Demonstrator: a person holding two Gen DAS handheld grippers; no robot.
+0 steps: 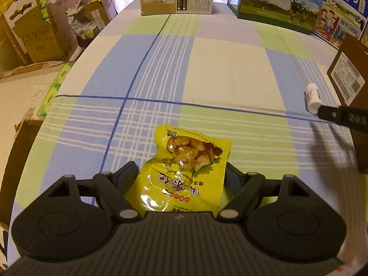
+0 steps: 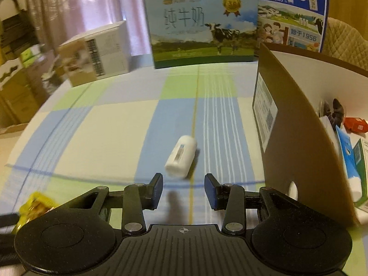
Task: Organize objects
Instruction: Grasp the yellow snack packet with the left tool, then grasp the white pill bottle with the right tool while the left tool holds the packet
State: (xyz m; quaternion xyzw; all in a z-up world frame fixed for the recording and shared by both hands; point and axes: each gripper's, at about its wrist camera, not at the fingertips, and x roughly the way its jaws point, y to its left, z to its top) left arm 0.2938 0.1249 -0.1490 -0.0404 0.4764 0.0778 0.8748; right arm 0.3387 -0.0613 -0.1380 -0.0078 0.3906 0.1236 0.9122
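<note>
A yellow snack packet (image 1: 184, 161) with nuts pictured on it sits between the fingers of my left gripper (image 1: 181, 177), which is shut on its sides; its top sticks out ahead over the checked cloth. The packet (image 2: 34, 204) shows blurred at the lower left of the right wrist view. A small white bottle (image 2: 181, 156) lies on its side on the cloth, just ahead of my right gripper (image 2: 184, 191), whose jaws stand open and empty. In the left wrist view the bottle (image 1: 312, 99) touches a right fingertip (image 1: 326, 115).
A brown cardboard box (image 2: 299, 138) stands open at the right with a tube (image 2: 349, 161) and other small items inside. Milk cartons (image 2: 202, 27) and a white-brown box (image 2: 96, 55) line the table's far edge. Cardboard clutter (image 1: 34, 34) lies beyond the left edge.
</note>
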